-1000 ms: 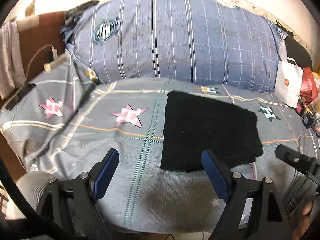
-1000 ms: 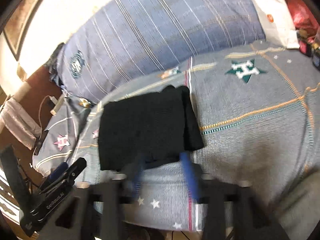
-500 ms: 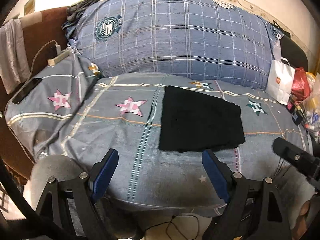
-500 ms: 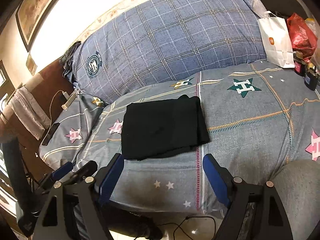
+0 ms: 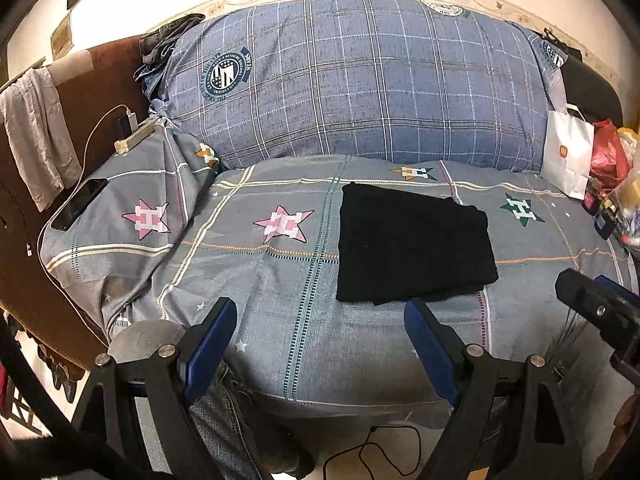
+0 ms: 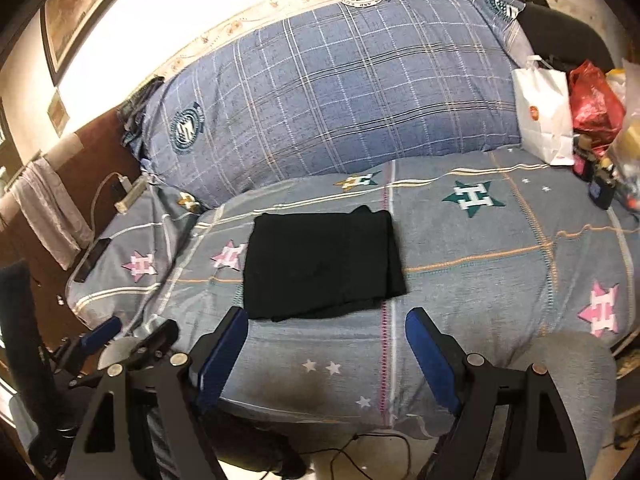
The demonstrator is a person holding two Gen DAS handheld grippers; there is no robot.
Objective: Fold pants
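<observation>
Black pants (image 5: pixel 414 246) folded into a compact rectangle, lying flat on the bed (image 5: pixel 280 280), roughly mid-width and close to the near edge, one layer edge peeking out along the near side. Left tool (image 5: pixel 320 340) spread wide, holding nothing, off the near edge of the bed, apart from the pants. Right tool (image 6: pixel 326 344) also spread wide, nothing held, just short of the pants' near edge. Blue plaid pillow (image 5: pixel 360 80) along the far edge; white paper bag (image 5: pixel 568 160) at far right corner; phone (image 5: pixel 80 204) at left edge.
</observation>
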